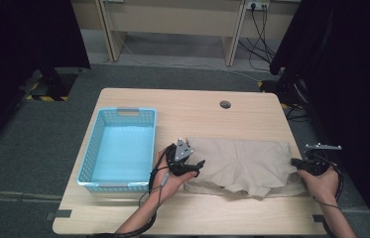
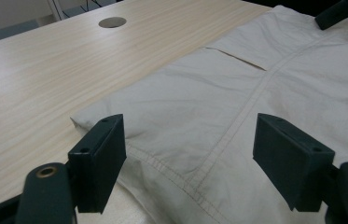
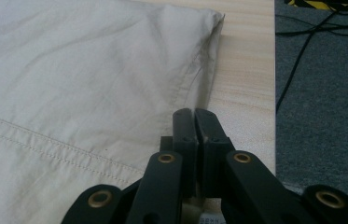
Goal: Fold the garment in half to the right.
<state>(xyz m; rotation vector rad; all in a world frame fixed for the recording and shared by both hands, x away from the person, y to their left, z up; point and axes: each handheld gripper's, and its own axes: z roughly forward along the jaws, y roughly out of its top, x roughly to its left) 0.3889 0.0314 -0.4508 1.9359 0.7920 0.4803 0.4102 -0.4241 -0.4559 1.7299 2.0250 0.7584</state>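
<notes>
A beige garment (image 1: 244,166) is lying flat on the tabletop (image 1: 192,106), spread across its right half, just beside a light blue basket (image 1: 119,148) that is sitting on the left half. The left gripper (image 1: 198,166) is hovering at the garment's left edge, and the right gripper (image 1: 296,162) is resting at its right edge, so the cloth is stretching between the two hands.

From above, the whole layout is showing: basket, garment, both hands and the round hole (image 1: 225,104) in the tabletop. The left gripper view is bringing out what the overhead view is blurring: a stitched seam (image 2: 237,126) running across the cloth and the folded corner (image 2: 80,116) of the garment lying right in front of the left finger (image 2: 99,161). The right gripper view is showing the garment's far corner (image 3: 213,21), a strip of bare wood beside it and the grey floor (image 3: 321,107) beyond the tabletop's edge.

The left gripper's fingers are standing wide apart, with the cloth's edge lying between and below them, not pinched. The right gripper's fingers (image 3: 194,128) are pressed together at the hem of the garment; whether any cloth is caught between them I cannot tell.
</notes>
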